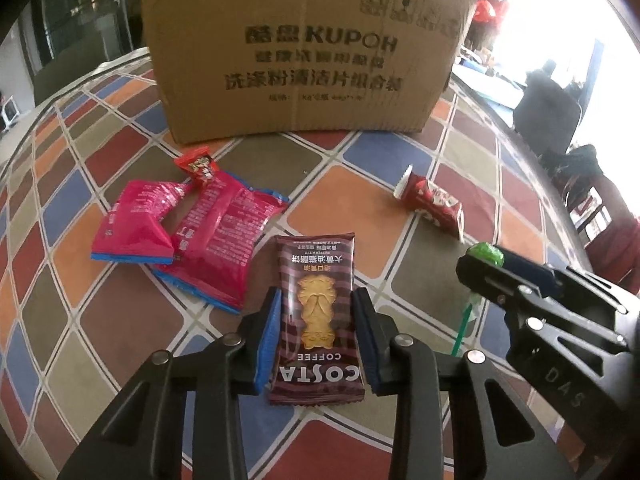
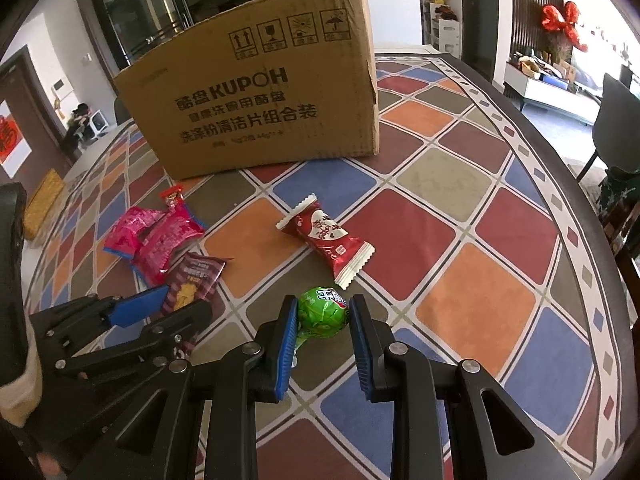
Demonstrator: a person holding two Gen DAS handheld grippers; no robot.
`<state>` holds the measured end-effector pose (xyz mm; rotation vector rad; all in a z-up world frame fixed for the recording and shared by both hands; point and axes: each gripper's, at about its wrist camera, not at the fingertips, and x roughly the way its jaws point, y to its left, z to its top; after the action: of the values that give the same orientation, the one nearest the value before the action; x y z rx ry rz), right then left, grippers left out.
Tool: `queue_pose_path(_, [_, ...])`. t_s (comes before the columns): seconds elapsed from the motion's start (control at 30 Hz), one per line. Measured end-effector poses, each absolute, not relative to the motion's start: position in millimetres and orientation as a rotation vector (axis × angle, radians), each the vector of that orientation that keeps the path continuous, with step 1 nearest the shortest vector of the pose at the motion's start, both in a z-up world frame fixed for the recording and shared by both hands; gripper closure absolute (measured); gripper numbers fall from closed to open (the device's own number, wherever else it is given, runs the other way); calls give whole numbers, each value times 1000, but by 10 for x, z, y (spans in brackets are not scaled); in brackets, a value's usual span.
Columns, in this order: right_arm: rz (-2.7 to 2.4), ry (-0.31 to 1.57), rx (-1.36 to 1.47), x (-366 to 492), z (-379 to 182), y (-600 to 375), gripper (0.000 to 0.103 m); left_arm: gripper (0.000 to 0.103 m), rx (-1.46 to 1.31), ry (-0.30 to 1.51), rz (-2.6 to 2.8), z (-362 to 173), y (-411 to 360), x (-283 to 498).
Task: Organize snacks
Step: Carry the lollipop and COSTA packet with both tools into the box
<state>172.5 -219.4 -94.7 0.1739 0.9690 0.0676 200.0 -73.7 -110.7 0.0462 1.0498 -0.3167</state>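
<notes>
Your left gripper (image 1: 316, 312) clamps a flat, glossy brown biscuit packet (image 1: 318, 320) (Costa Coffee print) near you; your right gripper (image 2: 323, 322) pinches a round green foil lollipop (image 2: 323, 312) above the checkered tablecloth (image 2: 472, 304), cardboard box (image 2: 256, 108) beyond.

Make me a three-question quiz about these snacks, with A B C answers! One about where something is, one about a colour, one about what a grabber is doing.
1. Where is the cardboard box?
A. behind the snacks
B. on a chair
C. under the table

2. What colour is the lollipop wrapper?
A. yellow
B. green
C. black

3. What is the left gripper doing?
A. hanging over the box
B. gripping a pink bag
C. fingers on both sides of the Costa biscuit pack

Answers: 1 A, the box stands at the far side of the patterned tablecloth. 2 B, green shows between the right gripper fingers. 3 C, the blue pads flank the brown pack.
</notes>
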Motion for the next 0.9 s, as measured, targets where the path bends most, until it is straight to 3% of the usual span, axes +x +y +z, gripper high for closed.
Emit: queue_pose_path(0.9, [126, 736, 168, 1702, -21, -2179, 76, 68, -10, 771, -345, 44, -583, 1928])
